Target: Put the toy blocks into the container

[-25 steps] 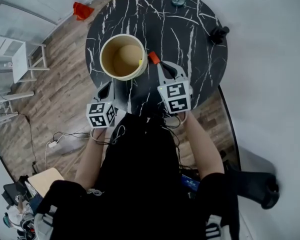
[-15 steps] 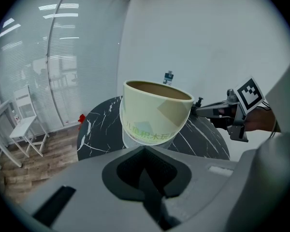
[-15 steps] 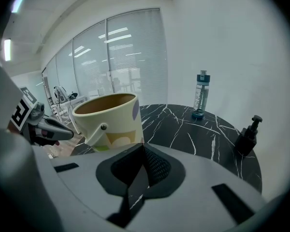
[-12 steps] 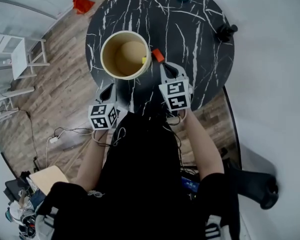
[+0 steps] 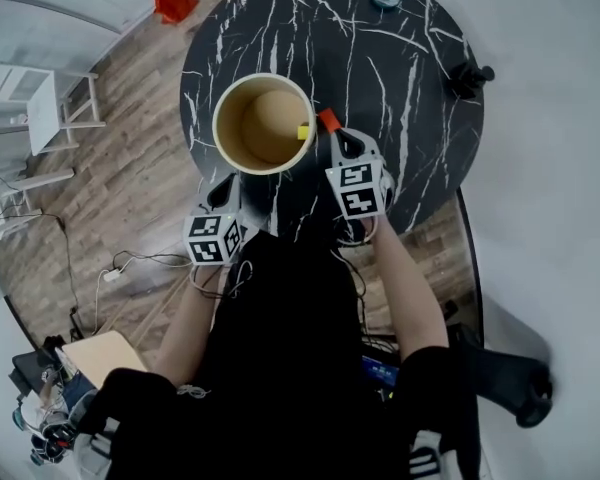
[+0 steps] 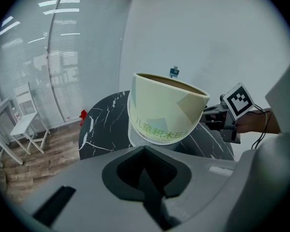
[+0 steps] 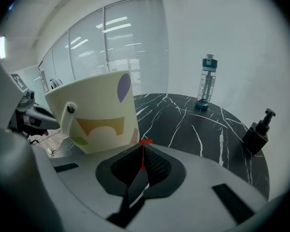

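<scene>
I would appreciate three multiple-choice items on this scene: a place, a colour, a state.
1. Where is the yellow block relative to the container? A inside it B left of it C behind it
2. What colour is the block in the right gripper? A blue B red C green
3. The left gripper is: A wide open B shut, empty C clamped on something
Answers: A, it sits within the rim; B, red shows between shut jaws; B, its jaws meet on nothing.
</scene>
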